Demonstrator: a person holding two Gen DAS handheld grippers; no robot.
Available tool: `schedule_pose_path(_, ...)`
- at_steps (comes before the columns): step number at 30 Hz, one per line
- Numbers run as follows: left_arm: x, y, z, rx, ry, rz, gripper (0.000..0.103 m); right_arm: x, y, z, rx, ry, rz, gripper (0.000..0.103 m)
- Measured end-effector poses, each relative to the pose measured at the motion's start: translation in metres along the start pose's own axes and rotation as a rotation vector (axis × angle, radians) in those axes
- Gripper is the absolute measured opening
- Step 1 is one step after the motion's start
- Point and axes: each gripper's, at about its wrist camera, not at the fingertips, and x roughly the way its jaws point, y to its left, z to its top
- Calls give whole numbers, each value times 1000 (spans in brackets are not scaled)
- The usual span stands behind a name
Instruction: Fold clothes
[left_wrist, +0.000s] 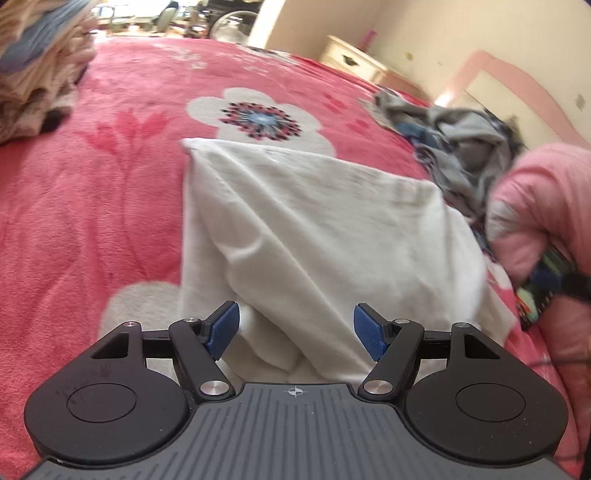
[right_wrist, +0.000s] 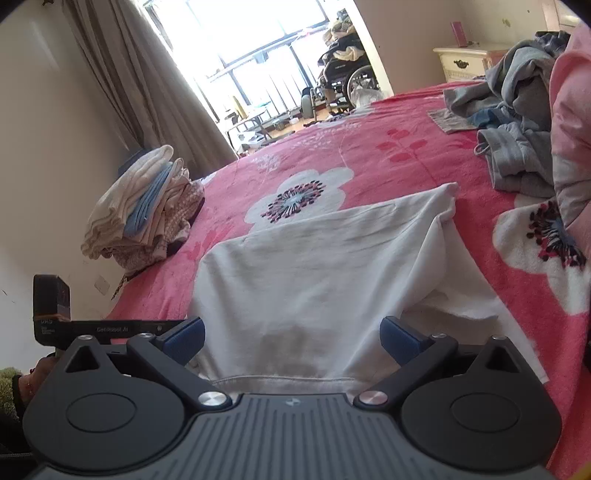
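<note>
White cloth, the garment (left_wrist: 295, 229) lies partly folded on the bed (left_wrist: 92, 206) just ahead of both tools. Your left tool (left_wrist: 295, 328) and right tool (right_wrist: 291, 339) stand spread, pinching nothing. You seem mid-fold; next likely needs a grip on its near edge.

White garment (right_wrist: 317, 280): near hem hidden behind right claw (right_wrist: 291, 341) housing; folded stack (left_wrist: 33, 66): blurred, cut by left-wrist frame edge; grey clothes heap (left_wrist: 465, 147): blurred, partly behind pink sleeve (left_wrist: 535, 206); wheelchair (right_wrist: 347, 77): load indistinct
</note>
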Motion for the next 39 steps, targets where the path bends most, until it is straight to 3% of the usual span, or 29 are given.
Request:
schedule_pose_path(6, 27, 17, 15, -106, 17, -31, 65, 5, 8, -5, -7, 31, 19, 103)
schedule_pose_path(8, 36, 23, 17, -160, 36, -59, 50, 6, 10, -6, -15, 34, 22, 103)
schedule_pose_path(10, 39, 31, 14, -221, 48, -102, 28, 5, 11, -7, -29, 38, 19, 102)
schedule_pose_path(12, 39, 42, 8, -294, 56, -153, 20, 7, 11, -9, -40, 46, 14, 101)
schedule_pose_path(16, 43, 65, -2, -429, 96, -239, 19, 19, 7, -7, -49, 96, 4, 94)
schedule_pose_path(18, 41, 68, 2, -430, 114, -238, 19, 26, 5, -5, -65, 128, -11, 81)
schedule_pose_path(20, 38, 70, 5, -431, 132, -237, 24, 30, 8, -3, -106, 141, -16, 76)
schedule_pose_path(21, 37, 71, 7, -431, 141, -236, 31, 32, 10, -2, -126, 147, -19, 73)
schedule_pose_path(22, 34, 70, 11, -404, 158, -220, 37, 34, 11, -1, -146, 153, -21, 72)
schedule_pose_path(27, 15, 53, 38, -165, 238, -105, 39, 45, 19, 3, -249, 185, -34, 59)
schedule_pose_path(34, 31, 13, 55, 21, 203, -209, 38, 72, 8, -13, -264, 258, -65, 46)
schedule_pose_path(36, 45, 8, 49, 29, 217, -234, 38, 79, -8, -22, -222, 309, -95, 43)
schedule_pose_path(39, 65, 10, 39, 21, 270, -218, 38, 73, -19, -22, -174, 325, -73, 41)
